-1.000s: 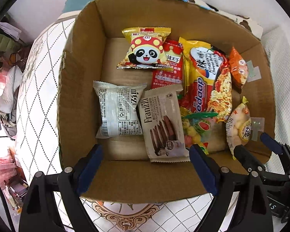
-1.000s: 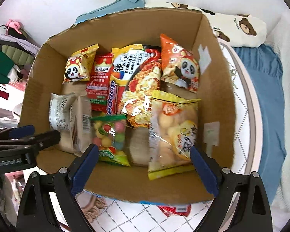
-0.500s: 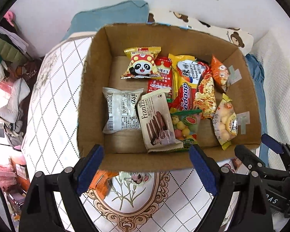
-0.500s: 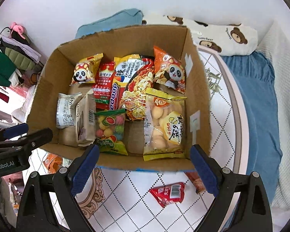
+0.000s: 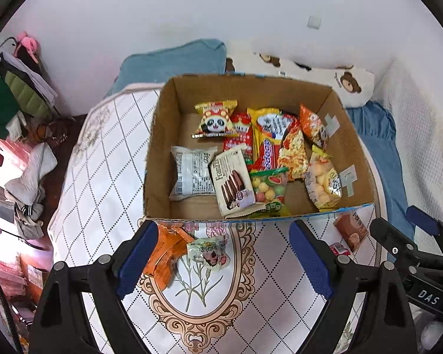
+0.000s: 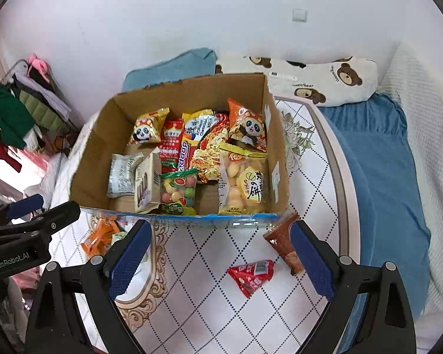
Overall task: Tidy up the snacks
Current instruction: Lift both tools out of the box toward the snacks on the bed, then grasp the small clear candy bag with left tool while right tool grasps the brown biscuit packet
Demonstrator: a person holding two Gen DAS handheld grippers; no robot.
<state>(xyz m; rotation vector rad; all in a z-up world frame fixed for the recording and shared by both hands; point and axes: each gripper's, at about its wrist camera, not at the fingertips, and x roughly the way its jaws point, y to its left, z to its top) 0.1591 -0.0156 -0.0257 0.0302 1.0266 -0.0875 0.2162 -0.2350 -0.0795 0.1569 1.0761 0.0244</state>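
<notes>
Snacks [image 5: 245, 162] fill a cardboard box [image 5: 159, 159] on the quilted bed [image 6: 215, 303] by a white wall [image 6: 192, 14]; both hand-held grippers gape empty.

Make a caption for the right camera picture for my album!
Open fingers hover over red packet beside the snack box.

Matt brown corrugated cardboard box [image 5: 158, 159], edges raw and slightly frayed, pale tape patches on one inner wall. Glossy crinkled plastic film on the yellow panda snack bag [image 5: 215, 119] and the orange panda snack bag [image 6: 248, 125]. Shiny foil-like sheen on the red triangular packet [image 6: 252, 274]. Clear smooth plastic on the pale-biscuit bag with yellow label [image 6: 243, 187]. Duller, paper-like finish on the beige chocolate-biscuit wrapper [image 5: 234, 180]. Quilted white cloth bedspread with dotted diamond stitching [image 6: 212, 309]; soft blue cloth blanket [image 6: 378, 171]; fluffy bear-print cream pillow [image 6: 325, 81]. Matt black plastic gripper arms with textured blue finger pads [image 5: 137, 261].
</notes>
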